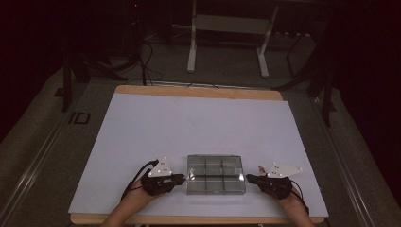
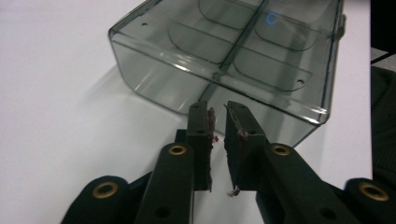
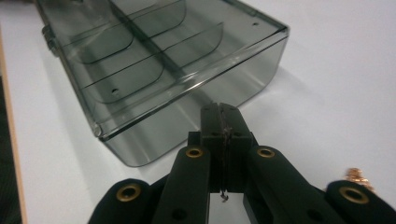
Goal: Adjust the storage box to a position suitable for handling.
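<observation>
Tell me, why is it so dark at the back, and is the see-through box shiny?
High view: the room behind is dim, while the white table is lit. Left gripper view: the clear box shows bright glints along its edges and casts a soft shadow. Right gripper view: its near rim is sharp, its far end blurry.

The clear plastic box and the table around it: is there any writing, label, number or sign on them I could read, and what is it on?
"ID": pale letters on the dark floor left of the table.
Plastic box: no label or print; a small blue curved mark on its lid in the left gripper view forms no readable letter.
White table cover, grippers: no writing.
</observation>
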Action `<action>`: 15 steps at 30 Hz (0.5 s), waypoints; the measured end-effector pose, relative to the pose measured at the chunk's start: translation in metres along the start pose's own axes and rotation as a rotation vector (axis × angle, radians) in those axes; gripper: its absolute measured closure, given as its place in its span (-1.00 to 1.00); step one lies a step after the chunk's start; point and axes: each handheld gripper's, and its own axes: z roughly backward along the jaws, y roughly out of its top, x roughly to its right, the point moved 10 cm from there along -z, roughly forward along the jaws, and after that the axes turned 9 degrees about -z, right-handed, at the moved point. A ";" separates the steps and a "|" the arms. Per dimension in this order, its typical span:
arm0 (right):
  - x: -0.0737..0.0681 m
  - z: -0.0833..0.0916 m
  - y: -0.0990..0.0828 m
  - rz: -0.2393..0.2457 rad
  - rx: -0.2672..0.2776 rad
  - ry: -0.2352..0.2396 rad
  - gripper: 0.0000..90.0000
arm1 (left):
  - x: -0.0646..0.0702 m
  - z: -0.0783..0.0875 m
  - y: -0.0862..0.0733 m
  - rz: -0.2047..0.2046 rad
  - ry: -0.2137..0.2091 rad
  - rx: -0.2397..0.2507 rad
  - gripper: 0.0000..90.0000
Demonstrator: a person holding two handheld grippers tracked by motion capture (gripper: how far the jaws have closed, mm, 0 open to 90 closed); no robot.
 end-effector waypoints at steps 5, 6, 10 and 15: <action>-0.003 -0.003 -0.003 0.012 -0.012 0.018 1.00 | 0.003 -0.001 0.002 -0.015 -0.006 -0.003 0.92; -0.004 -0.003 -0.003 0.013 -0.015 0.021 1.00 | 0.003 -0.001 0.002 -0.018 -0.006 -0.003 0.92; -0.005 -0.004 -0.003 0.021 -0.018 0.027 1.00 | 0.003 -0.002 0.002 -0.019 -0.005 -0.004 0.96; -0.008 -0.005 -0.001 0.032 -0.022 0.032 1.00 | 0.003 -0.001 0.003 -0.024 -0.002 -0.012 0.97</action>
